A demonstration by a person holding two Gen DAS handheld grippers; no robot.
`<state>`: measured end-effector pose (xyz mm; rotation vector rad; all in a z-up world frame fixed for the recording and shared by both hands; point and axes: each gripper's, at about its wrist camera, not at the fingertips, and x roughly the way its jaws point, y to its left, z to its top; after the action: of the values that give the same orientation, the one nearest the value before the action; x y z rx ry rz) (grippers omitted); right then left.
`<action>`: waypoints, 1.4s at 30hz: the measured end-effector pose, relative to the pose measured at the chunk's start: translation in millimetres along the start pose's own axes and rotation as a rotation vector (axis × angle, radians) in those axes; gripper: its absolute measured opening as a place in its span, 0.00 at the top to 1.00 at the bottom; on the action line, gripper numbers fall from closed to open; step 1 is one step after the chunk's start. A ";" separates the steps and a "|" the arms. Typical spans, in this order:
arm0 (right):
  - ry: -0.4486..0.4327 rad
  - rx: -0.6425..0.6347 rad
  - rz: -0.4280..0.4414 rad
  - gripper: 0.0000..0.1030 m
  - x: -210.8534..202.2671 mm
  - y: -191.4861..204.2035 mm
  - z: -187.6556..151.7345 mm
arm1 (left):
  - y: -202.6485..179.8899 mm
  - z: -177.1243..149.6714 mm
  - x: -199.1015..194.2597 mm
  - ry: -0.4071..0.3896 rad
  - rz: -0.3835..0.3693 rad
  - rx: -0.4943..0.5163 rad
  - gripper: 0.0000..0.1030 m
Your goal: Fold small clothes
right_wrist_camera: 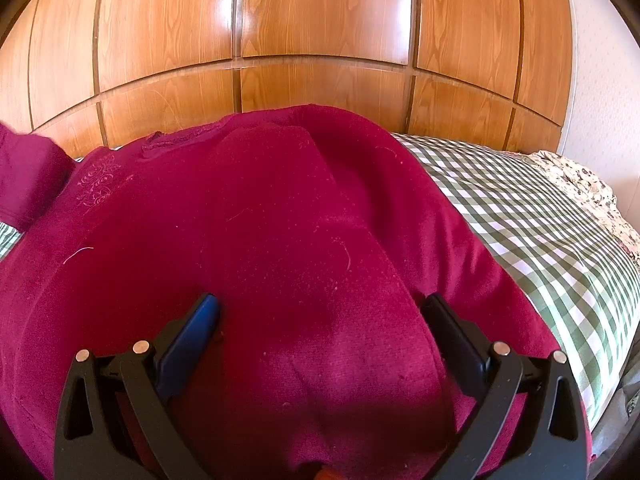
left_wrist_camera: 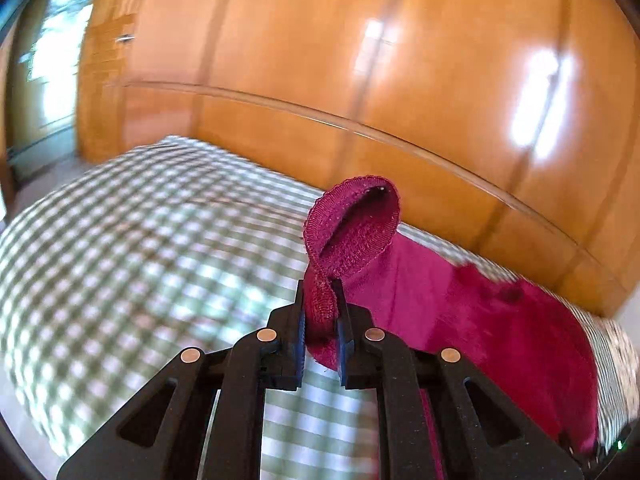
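Observation:
A magenta sweater [right_wrist_camera: 248,232] lies spread on the green checked bedcover [right_wrist_camera: 520,216]. One sleeve is folded over its body [right_wrist_camera: 360,360]. My right gripper [right_wrist_camera: 320,308] is open, its fingers [right_wrist_camera: 200,320] resting on the sweater at either side of that folded sleeve's cuff end. My left gripper [left_wrist_camera: 320,300] is shut on the ribbed cuff [left_wrist_camera: 352,224] of the other sleeve and holds it up above the bed; the sleeve trails right to the sweater body [left_wrist_camera: 500,320]. The raised sleeve shows at the left edge of the right wrist view [right_wrist_camera: 28,176].
A glossy wooden wardrobe [right_wrist_camera: 320,20] stands right behind the bed. A floral cloth [right_wrist_camera: 580,184] lies at the bed's far right edge. Checked bedcover [left_wrist_camera: 140,240] stretches left of the sweater. A doorway [left_wrist_camera: 44,80] is at far left.

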<state>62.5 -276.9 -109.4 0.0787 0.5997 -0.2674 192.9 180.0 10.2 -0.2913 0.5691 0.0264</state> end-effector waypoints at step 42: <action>0.114 0.091 -0.012 0.11 -60.7 -137.5 22.6 | -123.9 -143.7 13.1 0.222 -0.238 0.265 0.08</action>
<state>-10.5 -398.9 -55.8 0.1790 0.7013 -0.3036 141.1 20.4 -79.3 -0.1024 0.7465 -0.3131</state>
